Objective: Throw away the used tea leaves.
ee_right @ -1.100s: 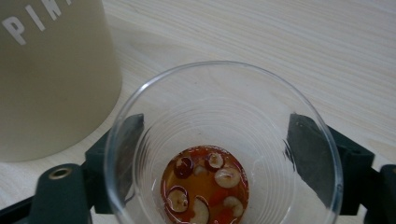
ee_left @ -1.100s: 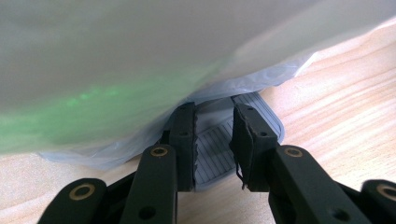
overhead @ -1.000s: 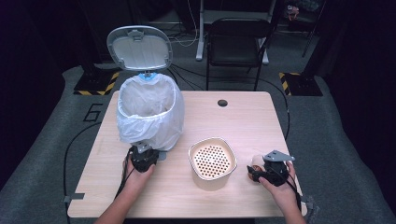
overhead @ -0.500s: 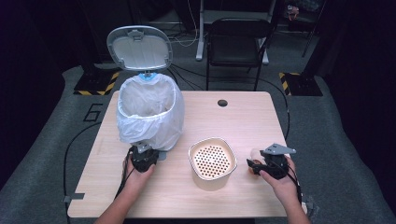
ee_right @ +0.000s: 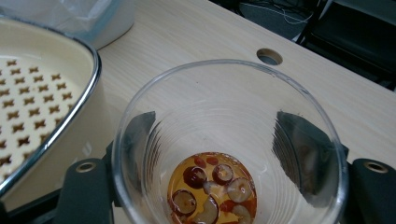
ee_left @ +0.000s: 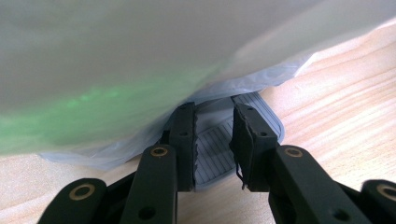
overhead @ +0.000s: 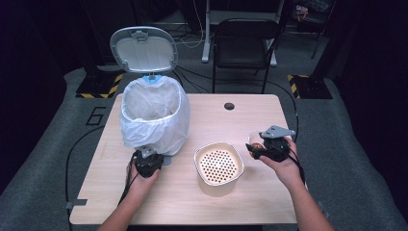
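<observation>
Cup (overhead: 255,140) right of strainer (overhead: 219,166)

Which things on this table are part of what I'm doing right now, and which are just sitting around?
In use:
- clear cup with amber liquid and fruit pieces, gripped by the right claw
- strainer bowl beside it
- bin pedal, under the left claw
- lined bin, lid up

Lying about:
- black chair
- table's cable hole
- floor cables
</observation>
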A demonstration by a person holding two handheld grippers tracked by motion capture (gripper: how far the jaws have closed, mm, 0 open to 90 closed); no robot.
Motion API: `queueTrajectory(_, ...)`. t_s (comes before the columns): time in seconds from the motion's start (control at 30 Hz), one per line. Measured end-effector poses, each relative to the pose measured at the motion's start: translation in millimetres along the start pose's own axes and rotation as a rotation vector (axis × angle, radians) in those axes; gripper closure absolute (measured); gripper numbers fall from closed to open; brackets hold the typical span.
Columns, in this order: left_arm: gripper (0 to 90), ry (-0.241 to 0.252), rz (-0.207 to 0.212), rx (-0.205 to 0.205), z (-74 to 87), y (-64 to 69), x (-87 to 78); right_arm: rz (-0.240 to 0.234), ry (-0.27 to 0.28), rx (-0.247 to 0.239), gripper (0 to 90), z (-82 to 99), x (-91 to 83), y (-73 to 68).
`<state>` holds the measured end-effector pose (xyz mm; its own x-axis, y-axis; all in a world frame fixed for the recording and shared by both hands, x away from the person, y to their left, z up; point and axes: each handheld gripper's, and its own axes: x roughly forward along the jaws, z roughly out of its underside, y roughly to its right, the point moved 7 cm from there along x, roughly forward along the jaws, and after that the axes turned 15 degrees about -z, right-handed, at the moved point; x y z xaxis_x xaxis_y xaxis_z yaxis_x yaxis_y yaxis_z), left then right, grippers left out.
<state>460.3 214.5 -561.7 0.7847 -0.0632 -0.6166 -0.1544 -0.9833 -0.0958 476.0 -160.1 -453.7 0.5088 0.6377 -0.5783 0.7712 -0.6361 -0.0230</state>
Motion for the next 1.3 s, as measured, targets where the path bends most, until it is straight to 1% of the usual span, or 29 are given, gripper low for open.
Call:
queueTrajectory(0.03, 70.3, 0.000, 0.000, 0.000, 0.0, 0.0, 0.0, -0.002, -0.005, -0.016, 30.4, -4.4, 2.4, 1.5)
queueTrajectory(0.07, 70.3, 0.001, 0.003, 0.000, -0.1, 0.2, -0.1, -0.004, -0.010, -0.019, 30.4, -7.0, 3.9, 1.9)
queueTrajectory(0.23, 70.3, 0.000, 0.000, 0.000, 0.0, 0.0, 0.0, -0.018, -0.026, -0.093, 30.3, -24.2, 13.5, 3.6)
queueTrajectory(0.4, 70.3, 0.001, 0.004, 0.001, -0.1, 0.2, -0.1, -0.032, -0.009, -0.153, 30.4, -41.0, 22.2, 0.9)
queueTrajectory(0.47, 70.3, 0.001, 0.004, 0.002, -0.1, 0.1, -0.1, -0.037, 0.014, -0.181, 30.6, -47.3, 25.9, -2.2)
queueTrajectory(0.5, 70.3, 0.001, 0.003, 0.001, -0.1, 0.1, -0.1, -0.040, 0.028, -0.217, 30.6, -51.1, 27.9, -3.6)
queueTrajectory(0.53, 70.3, 0.000, -0.001, 0.001, 0.0, -0.2, 0.1, -0.043, 0.033, -0.243, 30.7, -53.5, 29.2, -5.0)
queueTrajectory(0.57, 70.3, 0.001, 0.004, 0.001, -0.1, 0.2, -0.2, -0.044, 0.034, -0.259, 30.7, -55.2, 30.3, -6.4)
queueTrajectory(0.6, 70.3, 0.001, 0.003, 0.002, -0.1, 0.0, -0.1, -0.046, 0.032, -0.299, 30.8, -57.7, 30.8, -7.6)
queueTrajectory(0.63, 70.3, 0.001, 0.004, 0.002, -0.1, 0.1, -0.1, -0.046, 0.037, -0.324, 30.8, -60.1, 32.3, -10.5)
queueTrajectory(0.67, 70.3, 0.001, 0.004, 0.002, -0.1, 0.1, -0.2, -0.044, 0.039, -0.343, 30.9, -61.5, 32.8, -12.1)
queueTrajectory(0.73, 70.3, 0.001, 0.004, 0.003, -0.1, 0.1, -0.2, -0.038, 0.040, -0.412, 31.0, -65.9, 32.1, -16.4)
queueTrajectory(0.8, 70.3, 0.001, 0.004, 0.002, -0.1, 0.1, -0.1, -0.032, 0.056, -0.464, 31.2, -69.3, 30.6, -20.5)
queueTrajectory(0.83, 70.3, 0.001, 0.004, 0.002, -0.1, 0.1, -0.1, -0.032, 0.056, -0.464, 31.2, -69.3, 30.6, -20.5)
queueTrajectory(0.87, 70.3, 0.000, 0.001, 0.001, 0.0, 0.0, 0.0, -0.036, 0.057, -0.494, 31.2, -70.2, 29.6, -24.3)
queueTrajectory(0.93, 70.3, 0.001, 0.003, 0.002, -0.1, 0.2, -0.1, -0.023, 0.063, -0.546, 31.2, -72.3, 27.4, -27.6)
queueTrajectory(1.03, 70.3, 0.000, 0.000, 0.001, 0.0, 0.1, -0.1, -0.018, 0.067, -0.609, 31.2, -73.2, 25.2, -36.3)
queueTrajectory(1.13, 70.3, 0.000, 0.003, 0.002, -0.1, 0.2, -0.2, -0.010, 0.049, -0.678, 31.3, -72.3, 25.5, -45.3)
queueTrajectory(1.17, 70.3, -0.001, 0.000, 0.002, 0.0, 0.0, -0.1, -0.012, 0.046, -0.693, 31.3, -72.0, 26.0, -48.5)
queueTrajectory(1.23, 70.3, 0.000, 0.002, 0.003, 0.0, 0.2, -0.2, -0.001, 0.038, -0.747, 31.3, -72.8, 26.4, -53.7)
queueTrajectory(1.3, 70.3, -0.001, 0.001, 0.002, 0.1, 0.2, -0.2, 0.009, 0.028, -0.782, 31.3, -72.5, 27.2, -57.0)
